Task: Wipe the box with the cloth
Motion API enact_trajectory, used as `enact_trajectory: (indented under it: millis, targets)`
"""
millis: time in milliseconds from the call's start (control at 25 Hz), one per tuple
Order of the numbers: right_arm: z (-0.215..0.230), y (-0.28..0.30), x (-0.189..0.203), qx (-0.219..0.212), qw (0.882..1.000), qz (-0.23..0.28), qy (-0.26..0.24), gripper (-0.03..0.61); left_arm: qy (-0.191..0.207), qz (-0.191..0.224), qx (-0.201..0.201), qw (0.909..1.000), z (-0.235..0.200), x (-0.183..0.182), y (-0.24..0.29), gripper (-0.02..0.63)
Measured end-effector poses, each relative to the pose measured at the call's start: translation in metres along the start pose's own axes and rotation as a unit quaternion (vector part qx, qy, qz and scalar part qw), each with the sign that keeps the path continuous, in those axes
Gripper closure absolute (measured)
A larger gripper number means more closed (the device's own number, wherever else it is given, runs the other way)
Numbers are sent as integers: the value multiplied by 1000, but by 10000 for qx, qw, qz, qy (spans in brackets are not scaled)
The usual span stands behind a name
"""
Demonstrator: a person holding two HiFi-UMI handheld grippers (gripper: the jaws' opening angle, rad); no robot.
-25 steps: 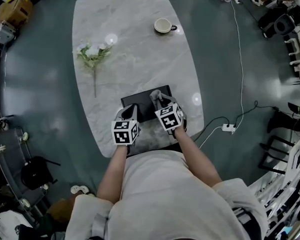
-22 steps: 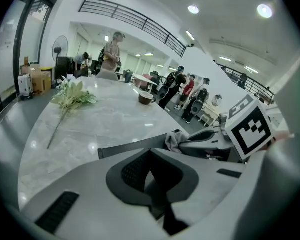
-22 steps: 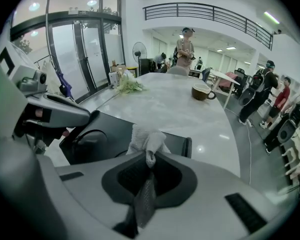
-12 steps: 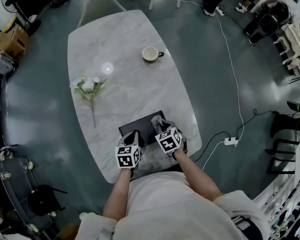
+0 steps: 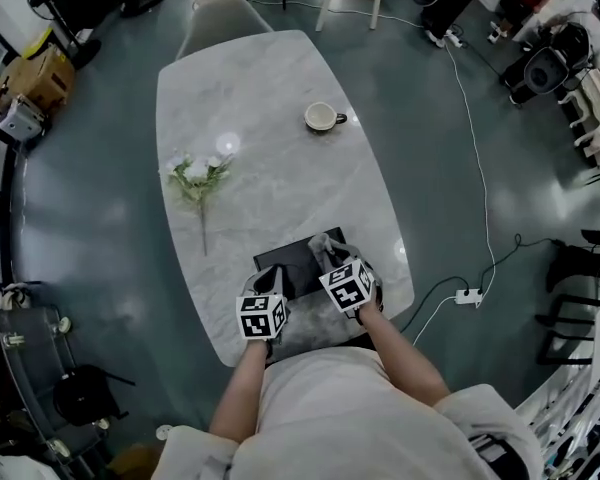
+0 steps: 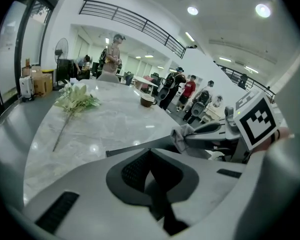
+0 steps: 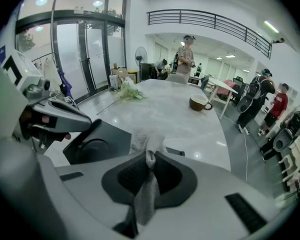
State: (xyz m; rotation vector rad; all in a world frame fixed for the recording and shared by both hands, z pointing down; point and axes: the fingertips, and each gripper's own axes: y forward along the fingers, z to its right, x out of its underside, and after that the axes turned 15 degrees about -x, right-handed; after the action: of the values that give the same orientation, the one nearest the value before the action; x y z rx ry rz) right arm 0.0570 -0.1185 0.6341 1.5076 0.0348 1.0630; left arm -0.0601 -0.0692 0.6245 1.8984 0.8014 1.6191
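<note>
Over the black box (image 5: pixel 296 264), right claw (image 7: pixel 149 156) clamps the grey cloth (image 7: pixel 144 140).

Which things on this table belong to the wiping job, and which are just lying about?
In the job:
cloth, clamped in the right gripper
black box

Lying about:
flower sprig
cup
</note>
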Motion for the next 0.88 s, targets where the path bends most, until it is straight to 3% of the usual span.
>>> enact_trajectory:
  millis: [200,440,880]
  targets:
    - [-30,9,-35,-389,9986,264,-222,535,-208,60,-182,9996,-24,4,-9,591]
    - [-62,26,-49,-840,9942,275,-614,535,-613,120,-562,9965,-52,18,-26,591]
    - [-121,89,-68,-1261,9846,-379,-1152,535,-1221,62,-1201,9852,-128,42,-61,591]
